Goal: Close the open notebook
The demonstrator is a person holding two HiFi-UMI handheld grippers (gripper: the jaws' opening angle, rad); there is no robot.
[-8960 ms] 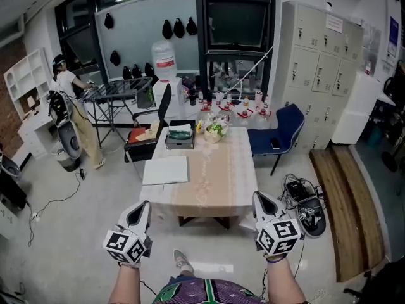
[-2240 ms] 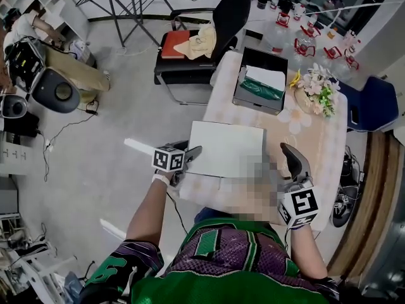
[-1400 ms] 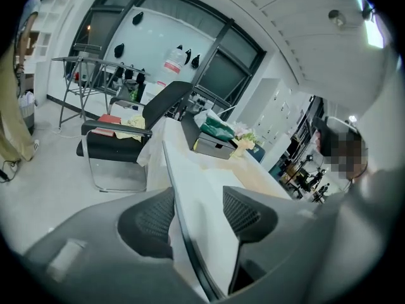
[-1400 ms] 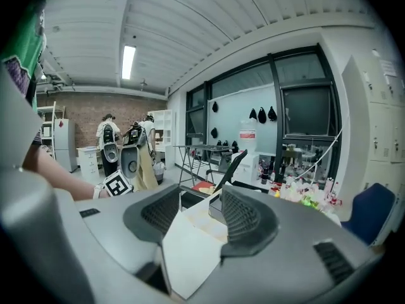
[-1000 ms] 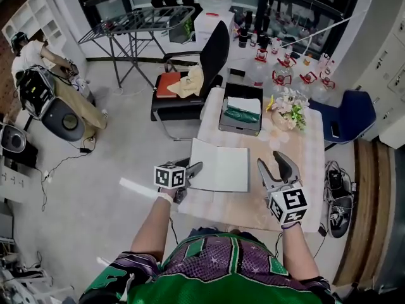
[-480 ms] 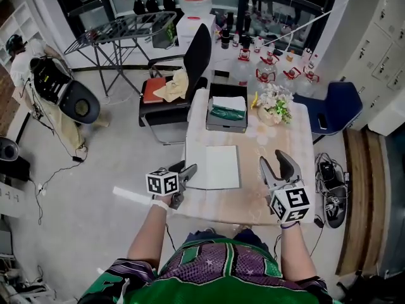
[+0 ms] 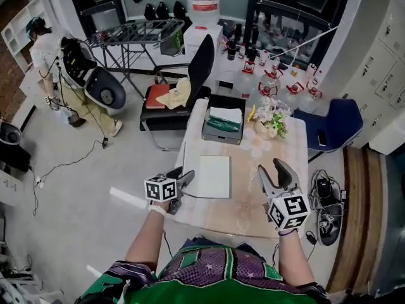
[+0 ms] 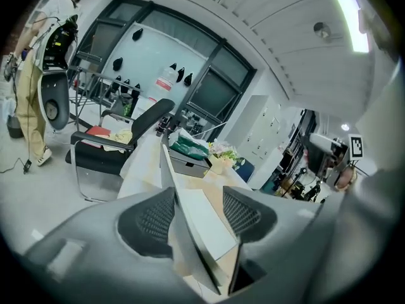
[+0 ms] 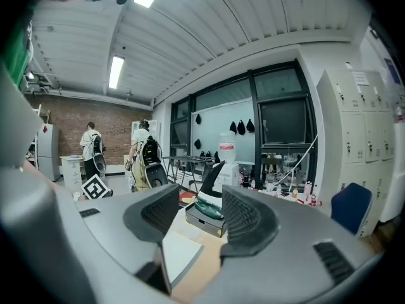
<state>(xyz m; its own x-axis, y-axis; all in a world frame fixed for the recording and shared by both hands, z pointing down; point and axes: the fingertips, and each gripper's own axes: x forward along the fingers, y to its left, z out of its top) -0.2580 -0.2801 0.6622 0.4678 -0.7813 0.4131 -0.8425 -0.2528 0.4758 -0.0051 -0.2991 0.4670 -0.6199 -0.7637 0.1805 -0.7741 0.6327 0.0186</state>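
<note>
The white notebook (image 7: 215,176) lies on the beige table (image 7: 253,202), showing one flat page. Its left cover stands raised. In the left gripper view that cover (image 8: 168,173) rises edge-on between the jaws, close to the left pad, above the flat page (image 8: 205,220). My left gripper (image 7: 185,177) is at the notebook's left edge with its jaws wide apart and no pad pressing the cover. My right gripper (image 7: 272,168) hovers open to the right of the notebook, nothing between its fingers. In the right gripper view the notebook (image 9: 180,255) is low and left of that gripper (image 9: 201,211).
A black box holding a green item (image 7: 223,124) and a bunch of flowers (image 7: 269,120) stand at the table's far end. A black chair (image 7: 190,75) is behind the table, a blue chair (image 7: 338,122) to the right. A person (image 7: 44,49) stands far left.
The notebook's open spread has narrowed from the left as its left cover swung up toward the right page. Both grippers have drifted slightly upward.
</note>
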